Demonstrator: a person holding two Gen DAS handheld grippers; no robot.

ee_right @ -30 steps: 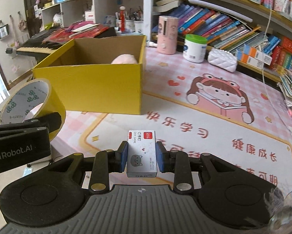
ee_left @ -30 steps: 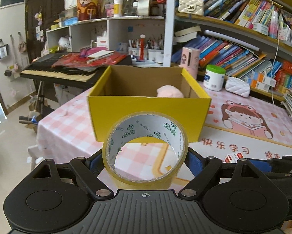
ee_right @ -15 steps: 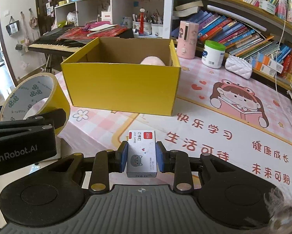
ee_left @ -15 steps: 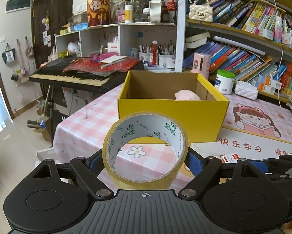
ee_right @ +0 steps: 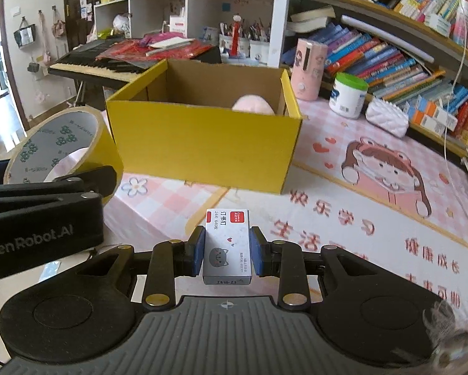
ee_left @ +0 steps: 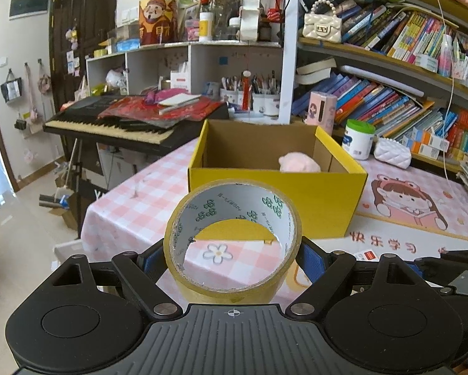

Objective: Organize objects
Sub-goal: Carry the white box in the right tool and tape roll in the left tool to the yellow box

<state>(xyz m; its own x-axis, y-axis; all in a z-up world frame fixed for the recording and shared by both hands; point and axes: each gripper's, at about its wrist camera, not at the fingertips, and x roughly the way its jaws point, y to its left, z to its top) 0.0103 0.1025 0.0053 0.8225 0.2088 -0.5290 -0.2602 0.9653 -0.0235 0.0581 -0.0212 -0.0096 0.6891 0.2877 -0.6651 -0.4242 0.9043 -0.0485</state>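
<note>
My left gripper [ee_left: 233,257] is shut on a wide roll of yellow-brown tape [ee_left: 234,287], held upright so I look through its core. The same tape roll [ee_right: 62,150] shows at the left of the right wrist view, above the left gripper's black body [ee_right: 43,218]. My right gripper [ee_right: 227,251] is shut on a small white staple box [ee_right: 227,247] with a cat drawing and a red label. Ahead on the table stands an open yellow cardboard box [ee_left: 277,200], also seen as the yellow box [ee_right: 202,143], with a pink plush item [ee_left: 299,164] inside at its right.
The table wears a pink checked cloth [ee_left: 140,206] and a cartoon mat [ee_right: 374,193]. Behind the box stand a pink canister [ee_right: 307,68], a green-lidded white jar [ee_right: 348,95] and a white quilted pouch [ee_right: 387,115]. Bookshelves fill the right, a keyboard [ee_left: 115,125] the left; the table edge drops off at left.
Both grippers have drawn back from the yellow box, which looks smaller and farther now. More of the checked cloth and the table's left edge shows. Both grips are unchanged.
</note>
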